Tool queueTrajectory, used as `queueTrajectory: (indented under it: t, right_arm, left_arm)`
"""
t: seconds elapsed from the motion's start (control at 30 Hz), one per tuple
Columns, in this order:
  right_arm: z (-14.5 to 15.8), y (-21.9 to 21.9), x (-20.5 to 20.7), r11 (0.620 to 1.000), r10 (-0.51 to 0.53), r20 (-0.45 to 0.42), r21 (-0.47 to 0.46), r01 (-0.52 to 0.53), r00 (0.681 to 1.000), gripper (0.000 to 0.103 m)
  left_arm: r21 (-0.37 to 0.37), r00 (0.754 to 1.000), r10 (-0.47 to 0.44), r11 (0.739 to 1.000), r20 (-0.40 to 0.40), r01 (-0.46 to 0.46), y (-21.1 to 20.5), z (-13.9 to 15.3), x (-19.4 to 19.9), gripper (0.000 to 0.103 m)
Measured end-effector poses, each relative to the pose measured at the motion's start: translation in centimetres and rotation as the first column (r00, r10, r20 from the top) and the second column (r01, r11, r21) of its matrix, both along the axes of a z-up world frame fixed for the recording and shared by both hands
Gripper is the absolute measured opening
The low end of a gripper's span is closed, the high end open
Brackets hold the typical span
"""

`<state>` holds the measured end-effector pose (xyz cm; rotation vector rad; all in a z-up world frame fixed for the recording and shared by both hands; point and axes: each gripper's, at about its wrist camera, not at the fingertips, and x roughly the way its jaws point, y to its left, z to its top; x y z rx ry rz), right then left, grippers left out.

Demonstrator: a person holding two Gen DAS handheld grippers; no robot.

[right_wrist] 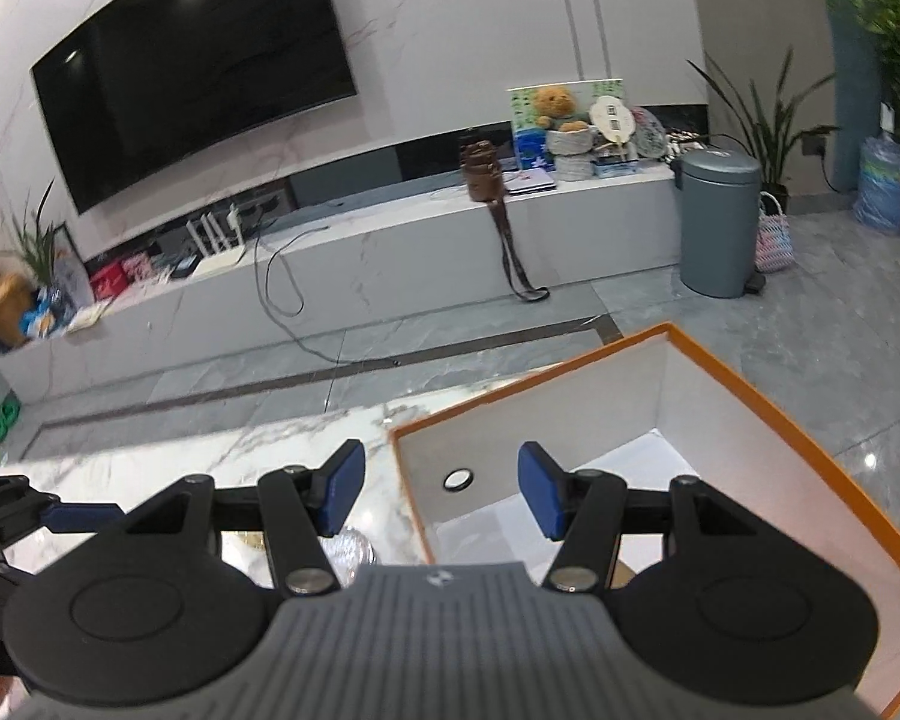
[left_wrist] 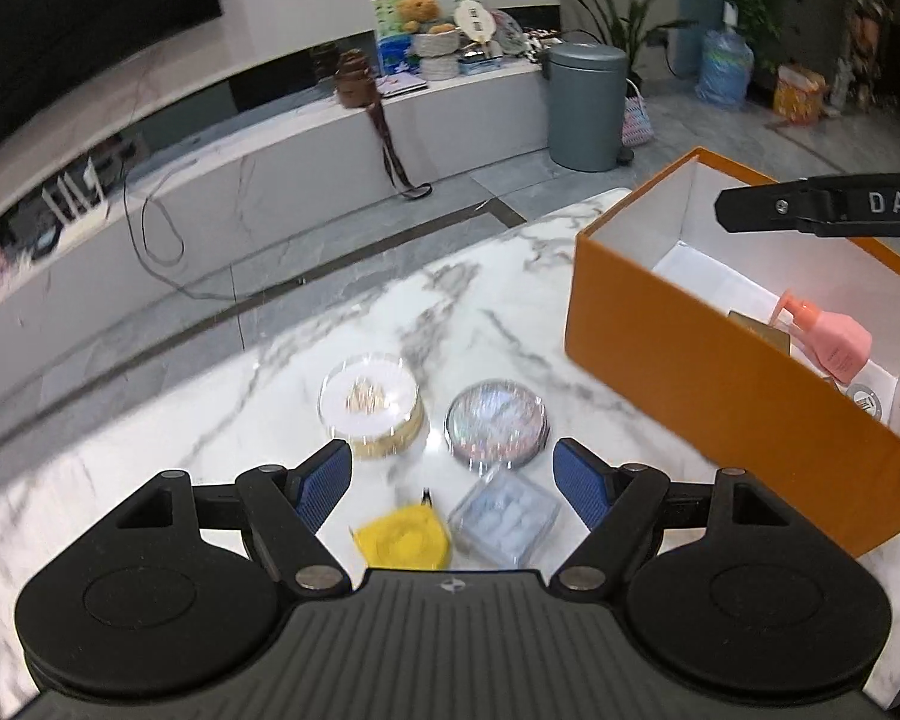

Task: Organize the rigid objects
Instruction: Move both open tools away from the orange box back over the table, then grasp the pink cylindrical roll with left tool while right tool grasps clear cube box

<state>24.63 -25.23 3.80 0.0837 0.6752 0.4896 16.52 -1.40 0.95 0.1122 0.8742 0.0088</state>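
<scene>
Marble table: orange box half hides pink bottle.

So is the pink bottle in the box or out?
In. The pink bottle lies tipped inside the orange box, below its rim.

It was a home living room: a wall television hung above a long marble media bench, with houseplants and a teddy bear.
</scene>
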Motion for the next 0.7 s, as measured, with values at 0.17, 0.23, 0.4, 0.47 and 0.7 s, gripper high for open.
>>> queueTrajectory:
  t: [0.17, 0.23, 0.4, 0.47, 0.7]
  right_arm:
    - [-0.8, 0.8, -0.9, 0.997, 0.050, 0.009, -0.057, -0.050, 0.999, 0.057]
    - [-1.3, 1.2, -1.3, 0.995, 0.070, 0.001, -0.067, -0.069, 0.998, 0.057]
    - [-2.4, 3.4, -3.1, 0.978, 0.158, 0.002, -0.135, -0.157, 0.987, 0.057]
    - [-3.1, 4.4, -3.4, 0.968, 0.193, -0.007, -0.161, -0.192, 0.981, 0.057]
    - [-5.2, 7.6, -3.3, 0.945, 0.246, -0.047, -0.209, -0.250, 0.968, 0.057]
  left_arm:
    - [-0.008, 1.000, 0.021, 1.000, -0.008, -0.021, 1.9, -2.0, -1.5, 0.090]
    - [0.000, 1.000, 0.029, 1.000, -0.002, -0.029, 2.7, -2.5, -2.0, 0.090]
    - [-0.038, 0.995, 0.098, 0.994, -0.009, -0.098, 5.5, -3.0, -2.3, 0.090]
    - [-0.054, 0.993, 0.119, 0.991, 0.001, -0.119, 6.5, -2.6, -2.7, 0.090]
    - [0.006, 0.995, 0.095, 0.995, 0.007, -0.095, 8.0, -3.0, -4.3, 0.090]
